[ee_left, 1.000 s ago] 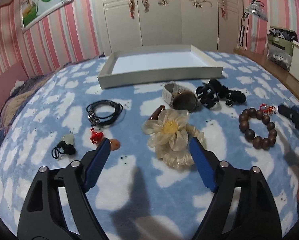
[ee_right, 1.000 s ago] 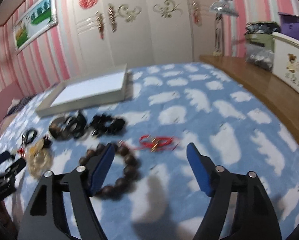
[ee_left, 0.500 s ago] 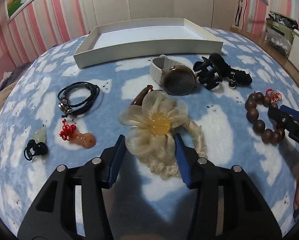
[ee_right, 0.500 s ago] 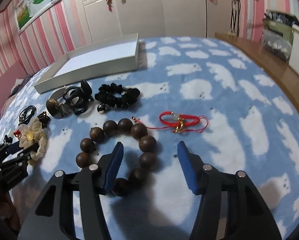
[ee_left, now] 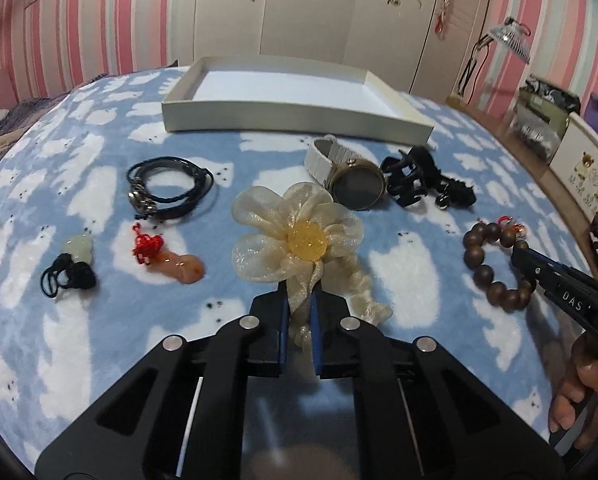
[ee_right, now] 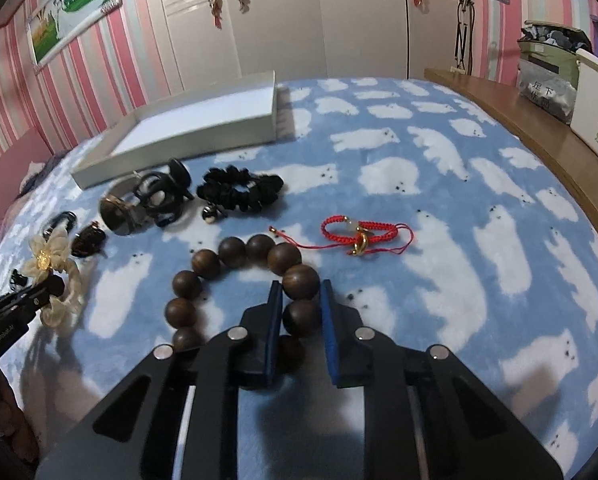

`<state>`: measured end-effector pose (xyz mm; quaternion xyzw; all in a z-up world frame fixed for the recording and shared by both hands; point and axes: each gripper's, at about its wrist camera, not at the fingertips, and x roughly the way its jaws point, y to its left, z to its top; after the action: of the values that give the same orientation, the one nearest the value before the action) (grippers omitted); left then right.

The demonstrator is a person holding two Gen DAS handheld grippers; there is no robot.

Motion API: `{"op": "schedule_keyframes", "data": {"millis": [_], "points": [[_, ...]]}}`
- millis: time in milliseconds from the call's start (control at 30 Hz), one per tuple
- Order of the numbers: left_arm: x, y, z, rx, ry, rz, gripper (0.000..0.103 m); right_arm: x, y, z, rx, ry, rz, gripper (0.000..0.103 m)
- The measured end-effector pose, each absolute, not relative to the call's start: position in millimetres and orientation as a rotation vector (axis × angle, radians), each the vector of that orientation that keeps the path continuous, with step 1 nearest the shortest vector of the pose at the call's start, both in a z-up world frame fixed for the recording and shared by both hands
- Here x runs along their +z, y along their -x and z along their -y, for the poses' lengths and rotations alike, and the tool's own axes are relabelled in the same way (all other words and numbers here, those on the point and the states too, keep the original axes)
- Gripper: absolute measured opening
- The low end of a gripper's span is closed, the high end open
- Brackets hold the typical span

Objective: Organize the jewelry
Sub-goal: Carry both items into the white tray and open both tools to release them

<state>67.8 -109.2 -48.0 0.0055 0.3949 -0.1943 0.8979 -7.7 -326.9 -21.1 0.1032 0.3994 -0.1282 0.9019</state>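
Bed under a blue blanket [ee_left: 99, 320] with white bear shapes. Lying on it: white shallow box [ee_left: 295, 118] far ahead of the left claw; watch [ee_left: 351, 176], black hair clip [ee_left: 407, 176] and black scrunchie [ee_right: 239, 190] ahead-right of it; black cord bracelet [ee_left: 171, 188], red-knot pendant [ee_left: 167, 260], pale jade charm [ee_left: 75, 252] ahead-left. Red string bracelet [ee_right: 359, 234] just beyond the right claw.

Both tools now clamped: left tool [ee_left: 299, 300] on flower scrunchie [ee_left: 299, 240], right tool [ee_right: 301, 292] on bead bracelet [ee_right: 255, 280].
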Motion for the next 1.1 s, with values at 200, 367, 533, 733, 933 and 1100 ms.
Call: {"op": "schedule_keyframes", "data": {"millis": [200,367,533,733,933,1100], "points": [[-36.6,-54.4,92.6,-0.439,-0.013,-0.78,0.006,-6.0,22.3,315.2,-0.241,-0.22,-0.784,0.019],[-29.0,-47.8,80.6,-0.451,-0.012,-0.748,0.006,15.7,29.4,303.4,-0.236,-0.204,-0.741,0.019],[-24.2,-42.2,76.2,-0.439,-0.057,-0.719,0.007,38.5,35.3,284.7,-0.245,-0.132,-0.684,0.019],[-10.2,-34.9,61.9,-0.428,-0.063,-0.671,0.007,53.7,38.1,274.4,-0.238,-0.095,-0.645,0.019],[9.6,-38.7,54.4,-0.404,-0.081,-0.614,0.007,71.1,24.0,267.1,-0.205,-0.057,-0.592,0.019],[30.1,-62.7,55.3,-0.389,-0.09,-0.564,0.007,87.2,-0.9,264.2,-0.157,-0.04,-0.538,0.019]]}}
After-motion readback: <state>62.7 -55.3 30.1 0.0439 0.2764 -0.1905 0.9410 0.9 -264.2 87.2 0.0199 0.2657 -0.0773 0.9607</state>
